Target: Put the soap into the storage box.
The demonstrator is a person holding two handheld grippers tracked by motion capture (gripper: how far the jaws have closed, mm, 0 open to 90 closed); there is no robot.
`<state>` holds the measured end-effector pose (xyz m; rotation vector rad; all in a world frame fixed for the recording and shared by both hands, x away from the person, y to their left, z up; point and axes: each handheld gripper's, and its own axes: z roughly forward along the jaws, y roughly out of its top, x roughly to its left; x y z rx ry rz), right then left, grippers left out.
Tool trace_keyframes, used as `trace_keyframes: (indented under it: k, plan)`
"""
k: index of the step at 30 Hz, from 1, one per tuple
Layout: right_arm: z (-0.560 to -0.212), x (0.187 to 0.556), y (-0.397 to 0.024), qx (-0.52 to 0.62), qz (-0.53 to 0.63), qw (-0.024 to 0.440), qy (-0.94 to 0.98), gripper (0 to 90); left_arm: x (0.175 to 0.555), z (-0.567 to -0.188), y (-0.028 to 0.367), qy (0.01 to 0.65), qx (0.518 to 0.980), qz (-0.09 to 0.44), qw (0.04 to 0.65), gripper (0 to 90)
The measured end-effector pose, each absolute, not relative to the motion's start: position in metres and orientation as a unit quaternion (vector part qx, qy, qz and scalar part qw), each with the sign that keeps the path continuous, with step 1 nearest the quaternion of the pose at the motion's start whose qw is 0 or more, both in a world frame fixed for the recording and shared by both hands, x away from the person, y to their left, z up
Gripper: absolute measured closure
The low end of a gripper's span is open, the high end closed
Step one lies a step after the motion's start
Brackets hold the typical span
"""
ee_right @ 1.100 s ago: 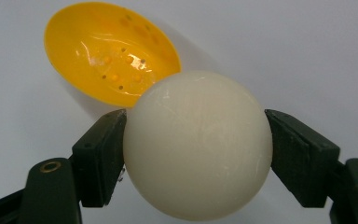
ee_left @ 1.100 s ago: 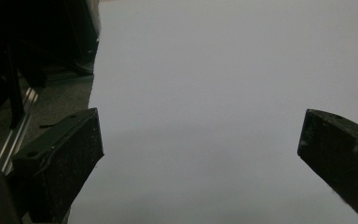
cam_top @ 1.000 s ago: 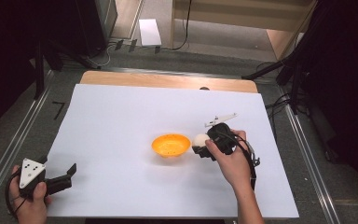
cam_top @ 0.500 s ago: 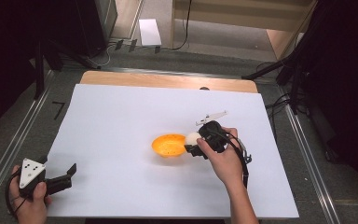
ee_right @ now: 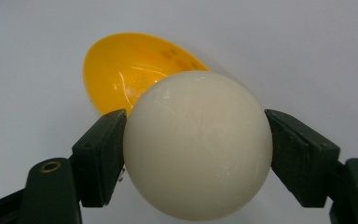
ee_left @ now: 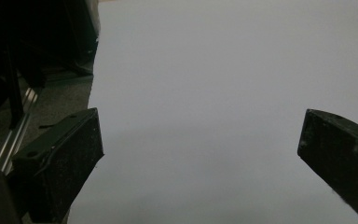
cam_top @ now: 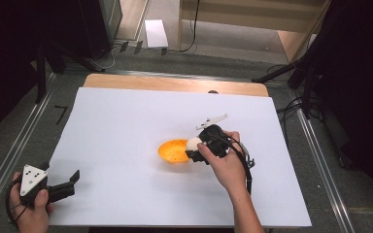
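Observation:
An orange bowl [cam_top: 174, 151] sits on the white sheet near the table's middle. My right gripper [cam_top: 192, 145] is shut on a white ball [cam_top: 193, 143] and holds it at the bowl's right rim. In the right gripper view the white ball [ee_right: 198, 145] is squeezed between both black pads, with the orange bowl [ee_right: 126, 74] just beyond and below it. My left gripper [cam_top: 73, 178] rests at the table's front left corner, jaws wide apart. The left gripper [ee_left: 200, 154] has only bare white sheet between its fingers.
The white sheet [cam_top: 126, 121] covers most of the wooden table [cam_top: 175, 83]. Metal rails [cam_top: 320, 160] run along both sides. Dark stands and cables [cam_top: 296, 73] crowd the floor beyond the far right corner.
My right gripper has carried the white ball leftward, from just right of the bowl up to its rim. The left gripper has stayed in place.

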<state>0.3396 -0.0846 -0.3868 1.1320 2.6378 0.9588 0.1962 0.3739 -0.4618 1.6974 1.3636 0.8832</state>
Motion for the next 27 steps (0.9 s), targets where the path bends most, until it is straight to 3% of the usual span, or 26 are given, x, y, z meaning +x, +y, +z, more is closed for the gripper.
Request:
trace_keyframes:
  k: [27]
  plan:
    - [-0.390,0.345,-0.048,0.358,0.313,0.050,0.878,25.1,0.196,-0.462,0.374,0.535,0.669,0.346,0.383,0.0]
